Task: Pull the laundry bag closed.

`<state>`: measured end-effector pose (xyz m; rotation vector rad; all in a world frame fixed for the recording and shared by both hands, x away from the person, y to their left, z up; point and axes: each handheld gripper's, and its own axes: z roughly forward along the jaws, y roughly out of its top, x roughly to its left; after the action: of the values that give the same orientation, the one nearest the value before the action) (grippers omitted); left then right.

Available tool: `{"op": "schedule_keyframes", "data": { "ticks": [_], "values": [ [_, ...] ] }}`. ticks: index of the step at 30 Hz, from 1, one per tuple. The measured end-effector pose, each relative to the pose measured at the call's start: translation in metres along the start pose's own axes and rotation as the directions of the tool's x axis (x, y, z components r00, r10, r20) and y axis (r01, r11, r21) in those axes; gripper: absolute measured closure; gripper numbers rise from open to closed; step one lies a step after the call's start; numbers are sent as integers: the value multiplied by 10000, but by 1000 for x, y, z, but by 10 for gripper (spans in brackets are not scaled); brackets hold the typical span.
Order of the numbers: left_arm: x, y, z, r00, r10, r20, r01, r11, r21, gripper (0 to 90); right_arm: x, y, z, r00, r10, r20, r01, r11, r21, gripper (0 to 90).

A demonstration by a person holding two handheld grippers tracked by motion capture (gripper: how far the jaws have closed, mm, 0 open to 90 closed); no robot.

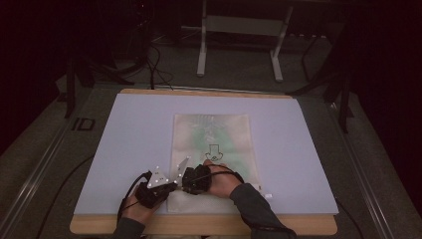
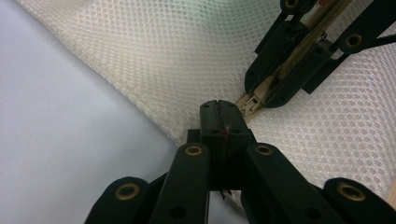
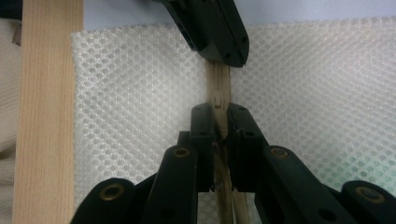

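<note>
A white mesh bag (image 1: 214,144) lies flat on the pale mat, with something green showing through it. A beige zipper (image 3: 218,84) runs along its near end. My left gripper (image 1: 174,185) comes in from the left, and its jaws (image 2: 222,123) are shut on the mesh bag's (image 2: 187,60) edge beside the zipper's end (image 2: 248,103). My right gripper (image 1: 185,182) faces it from the right, tips almost touching. In its own view the right gripper (image 3: 219,126) is shut on the zipper strip, with the left gripper's jaws (image 3: 210,32) just beyond.
The pale mat (image 1: 139,129) covers a wooden table whose near edge (image 3: 46,116) lies close to both hands. A metal stand (image 1: 239,30) and cables sit on the dark floor behind the table.
</note>
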<state>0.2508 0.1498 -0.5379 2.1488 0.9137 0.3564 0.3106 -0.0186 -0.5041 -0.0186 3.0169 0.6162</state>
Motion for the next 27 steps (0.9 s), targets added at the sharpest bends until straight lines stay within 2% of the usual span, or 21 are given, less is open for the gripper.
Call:
{"op": "schedule_keyframes", "data": {
  "ticks": [27],
  "values": [
    [0,-1,0,9999,-116,10,116,9999,-26,894,-3,-11,-10,10000,-64,-47,66,9989,460,821]
  ]
}}
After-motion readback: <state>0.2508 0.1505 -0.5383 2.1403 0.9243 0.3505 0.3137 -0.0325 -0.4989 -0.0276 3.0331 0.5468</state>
